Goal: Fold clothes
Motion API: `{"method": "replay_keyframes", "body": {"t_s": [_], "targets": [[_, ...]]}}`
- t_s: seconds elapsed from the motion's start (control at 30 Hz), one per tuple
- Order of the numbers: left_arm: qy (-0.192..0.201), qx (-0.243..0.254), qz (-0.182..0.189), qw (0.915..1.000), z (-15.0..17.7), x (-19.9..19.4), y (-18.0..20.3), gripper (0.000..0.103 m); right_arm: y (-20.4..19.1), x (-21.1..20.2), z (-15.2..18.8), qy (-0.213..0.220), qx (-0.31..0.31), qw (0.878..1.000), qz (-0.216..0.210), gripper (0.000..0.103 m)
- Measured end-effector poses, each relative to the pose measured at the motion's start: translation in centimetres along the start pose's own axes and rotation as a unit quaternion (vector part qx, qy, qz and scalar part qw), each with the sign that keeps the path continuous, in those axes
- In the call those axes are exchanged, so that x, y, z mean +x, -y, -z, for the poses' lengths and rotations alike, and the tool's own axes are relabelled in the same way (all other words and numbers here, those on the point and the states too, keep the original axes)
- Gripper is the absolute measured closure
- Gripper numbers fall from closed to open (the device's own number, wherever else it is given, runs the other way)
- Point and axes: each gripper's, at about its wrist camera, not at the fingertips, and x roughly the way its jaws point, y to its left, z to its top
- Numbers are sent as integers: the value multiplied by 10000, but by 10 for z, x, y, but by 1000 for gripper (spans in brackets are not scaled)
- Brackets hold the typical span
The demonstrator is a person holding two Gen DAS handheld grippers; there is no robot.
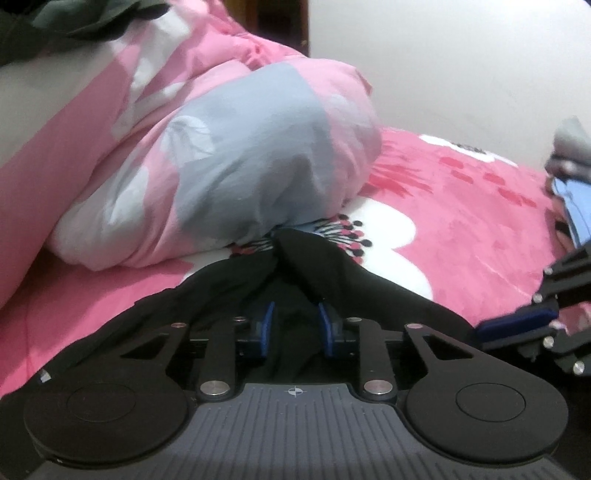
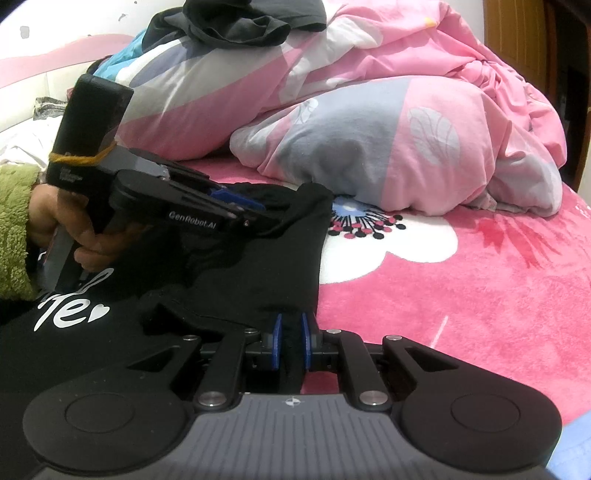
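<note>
Right wrist: your right gripper (image 2: 290,341) pinches black T-shirt (image 2: 229,280) hem | left gripper (image 1: 295,325) pads straddle fabric, contact unclear | pink blanket (image 2: 461,295) underneath.

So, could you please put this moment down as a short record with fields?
surface: bed under a pink flowered blanket
garment: black T-shirt with white lettering, spread on the blanket
left tool: narrowly open around a bunched fold of the shirt; whether the pads press it cannot be told
right tool: shut on the shirt's edge
bedding behind: bunched pink and grey duvet
other clothes: dark garments on top of the duvet
person: hand in a green fleece sleeve holding the left tool
</note>
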Motion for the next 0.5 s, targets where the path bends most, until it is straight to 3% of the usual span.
{"method": "replay_keyframes", "body": {"t_s": [0.07, 0.17, 0.33, 0.5], "targets": [[-12, 21, -8, 10000, 1, 1, 1, 82, 0, 0, 0, -1, -1, 10000, 0, 91], [42, 108, -87, 9999, 2, 0, 4, 93, 0, 0, 0, 1, -1, 10000, 0, 91], [131, 323, -500, 9981, 4, -4, 14, 100, 1, 0, 0, 2, -10, 10000, -9, 91], [-3, -146, -965, 9952, 3, 0, 0, 102, 1, 1, 0, -1, -9, 10000, -6, 91]]}}
